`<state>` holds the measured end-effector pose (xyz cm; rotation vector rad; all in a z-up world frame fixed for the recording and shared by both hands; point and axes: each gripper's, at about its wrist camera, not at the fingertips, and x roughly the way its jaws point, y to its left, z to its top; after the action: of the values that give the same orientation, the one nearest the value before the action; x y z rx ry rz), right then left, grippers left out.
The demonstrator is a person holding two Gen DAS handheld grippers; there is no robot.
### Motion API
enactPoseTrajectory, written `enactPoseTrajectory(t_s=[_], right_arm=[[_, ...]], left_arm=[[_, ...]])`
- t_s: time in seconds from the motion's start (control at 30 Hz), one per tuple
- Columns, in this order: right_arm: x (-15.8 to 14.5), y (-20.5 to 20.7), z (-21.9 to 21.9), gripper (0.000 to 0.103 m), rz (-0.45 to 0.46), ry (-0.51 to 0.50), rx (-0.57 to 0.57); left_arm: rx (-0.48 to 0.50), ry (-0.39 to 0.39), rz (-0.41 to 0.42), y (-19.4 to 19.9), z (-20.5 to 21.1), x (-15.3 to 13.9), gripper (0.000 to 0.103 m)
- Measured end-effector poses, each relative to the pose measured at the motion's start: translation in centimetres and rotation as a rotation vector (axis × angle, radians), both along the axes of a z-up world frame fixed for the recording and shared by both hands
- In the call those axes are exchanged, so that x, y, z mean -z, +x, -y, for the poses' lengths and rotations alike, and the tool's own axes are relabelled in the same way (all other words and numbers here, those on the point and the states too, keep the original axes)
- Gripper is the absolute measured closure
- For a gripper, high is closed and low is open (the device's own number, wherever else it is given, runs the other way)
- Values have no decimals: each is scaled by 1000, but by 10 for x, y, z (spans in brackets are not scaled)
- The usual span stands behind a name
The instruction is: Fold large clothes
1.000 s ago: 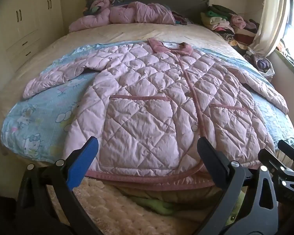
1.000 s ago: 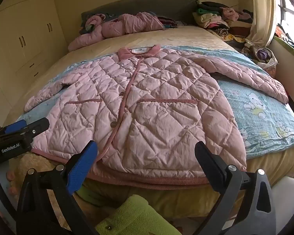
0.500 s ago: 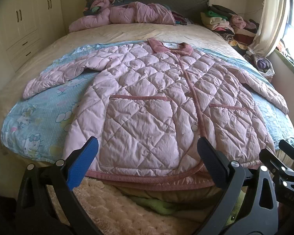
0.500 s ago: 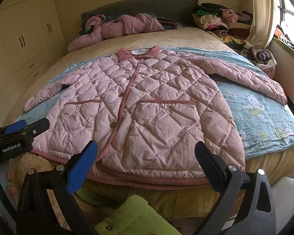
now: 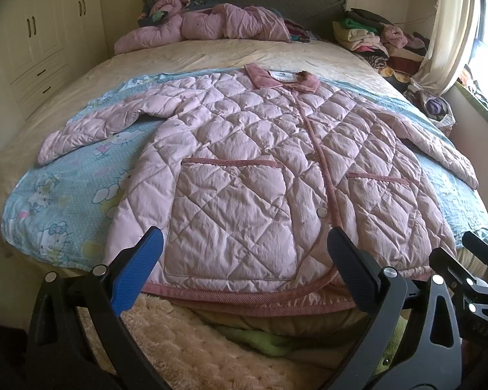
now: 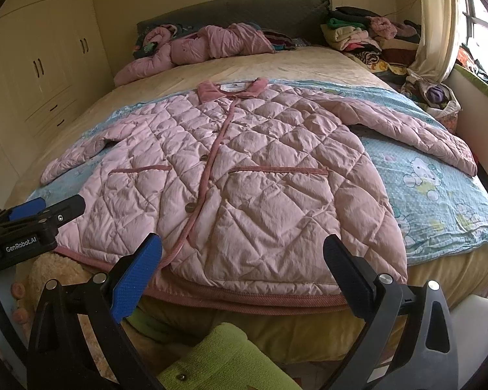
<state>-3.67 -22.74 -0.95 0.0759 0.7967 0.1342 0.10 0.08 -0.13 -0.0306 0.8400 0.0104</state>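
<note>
A pink quilted jacket [image 5: 250, 162] lies spread flat, front up and buttoned, on a blue cartoon-print sheet [image 5: 65, 201] on the bed, sleeves out to both sides. It also shows in the right wrist view [image 6: 244, 175]. My left gripper [image 5: 244, 273] is open and empty, just short of the jacket's hem at the foot of the bed. My right gripper [image 6: 244, 269] is open and empty, also just short of the hem, to the right of the left one. The left gripper shows at the left edge of the right wrist view [image 6: 42, 214].
A second pink jacket [image 5: 211, 26] lies crumpled by the headboard. Stacked clothes [image 5: 374, 39] sit at the bed's far right, near a curtain [image 5: 445, 32]. Cupboards [image 5: 42, 32] line the left wall. A beige fluffy blanket [image 5: 185, 341] and green cloth [image 6: 224, 360] lie below the bed's foot.
Both grippers have drifted very slightly; the jacket has not moved and both stay open.
</note>
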Motion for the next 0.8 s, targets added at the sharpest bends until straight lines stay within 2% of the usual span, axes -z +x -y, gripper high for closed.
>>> enactPoseTrajectory(t_s=[0.8], right_arm=[[2,1,0,4,-2,3,-3]], left_arm=[[1,4,-1,-1,2,6,8]])
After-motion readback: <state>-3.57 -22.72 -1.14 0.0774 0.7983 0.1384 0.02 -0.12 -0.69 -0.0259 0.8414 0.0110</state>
